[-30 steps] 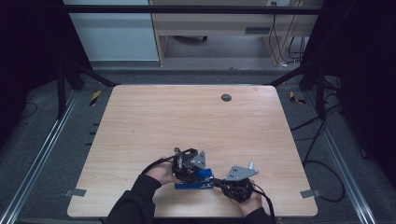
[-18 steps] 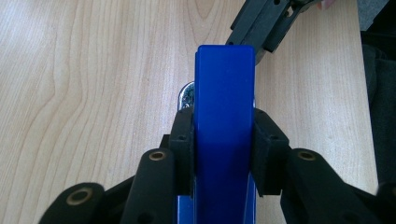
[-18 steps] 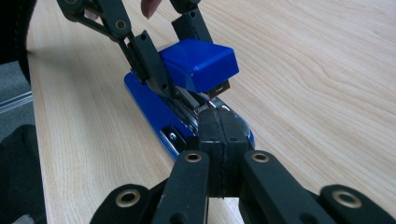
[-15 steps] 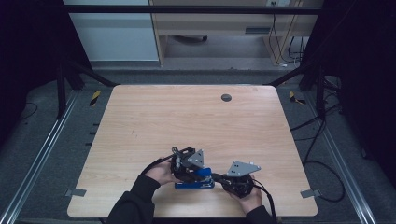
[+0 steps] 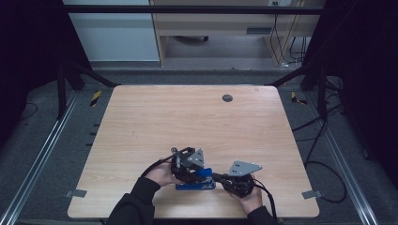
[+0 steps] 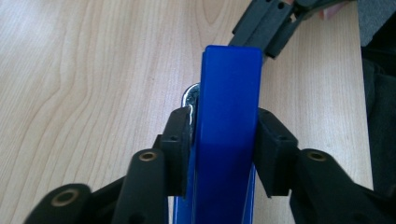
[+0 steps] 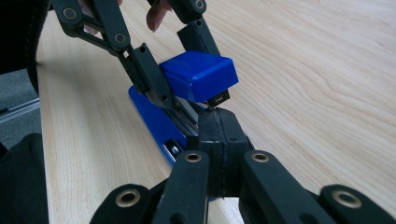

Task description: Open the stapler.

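Observation:
A blue stapler (image 5: 194, 186) lies near the table's front edge, its top arm (image 7: 198, 77) lifted off the metal track. My left gripper (image 5: 199, 174) straddles that top arm (image 6: 229, 116). Its pads (image 6: 180, 140) look to touch both sides, though the jaws have just been opening a little. My right gripper (image 5: 217, 177) comes in from the right, shut. Its closed fingertips (image 7: 217, 122) sit at the stapler's end, right under the raised top. Whether they pinch anything thin there I cannot tell.
A small dark round grommet (image 5: 227, 98) sits near the far edge of the wooden table (image 5: 155, 122). Metal rails run along both sides, and cables (image 5: 324, 164) lie on the floor at the right.
The right gripper has shifted slightly at the stapler's end. The stapler and the left gripper stay in about the same place.

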### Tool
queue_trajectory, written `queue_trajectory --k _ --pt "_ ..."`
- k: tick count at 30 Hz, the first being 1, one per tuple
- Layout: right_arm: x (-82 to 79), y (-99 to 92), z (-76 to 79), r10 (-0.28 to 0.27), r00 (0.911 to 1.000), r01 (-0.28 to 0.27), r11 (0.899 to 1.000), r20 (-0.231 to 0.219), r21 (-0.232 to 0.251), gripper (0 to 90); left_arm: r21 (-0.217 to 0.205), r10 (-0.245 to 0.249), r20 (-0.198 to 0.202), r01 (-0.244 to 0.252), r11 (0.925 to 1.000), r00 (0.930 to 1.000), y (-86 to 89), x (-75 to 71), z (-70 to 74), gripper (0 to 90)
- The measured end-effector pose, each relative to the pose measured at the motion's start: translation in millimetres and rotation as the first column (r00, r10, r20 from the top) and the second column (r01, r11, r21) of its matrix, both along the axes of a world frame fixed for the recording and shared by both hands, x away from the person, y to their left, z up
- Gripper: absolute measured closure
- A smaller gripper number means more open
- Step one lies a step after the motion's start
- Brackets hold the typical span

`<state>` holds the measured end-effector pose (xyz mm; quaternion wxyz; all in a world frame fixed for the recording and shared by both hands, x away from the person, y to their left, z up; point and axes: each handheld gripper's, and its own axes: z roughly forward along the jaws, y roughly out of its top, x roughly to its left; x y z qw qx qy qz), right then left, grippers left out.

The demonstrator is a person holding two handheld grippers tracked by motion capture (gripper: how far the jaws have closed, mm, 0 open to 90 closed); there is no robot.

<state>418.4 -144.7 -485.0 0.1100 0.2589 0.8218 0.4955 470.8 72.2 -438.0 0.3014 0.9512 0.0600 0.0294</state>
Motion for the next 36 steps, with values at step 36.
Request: queue_trajectory --k 36 --pt "1.3 3.0 4.6 0.009 1.0 -0.009 1.0 -0.003 0.01 90.0 -0.345 0.569 0.143 -0.498 0.7955 0.8098 71.3 -48.4 8.6 67.1"
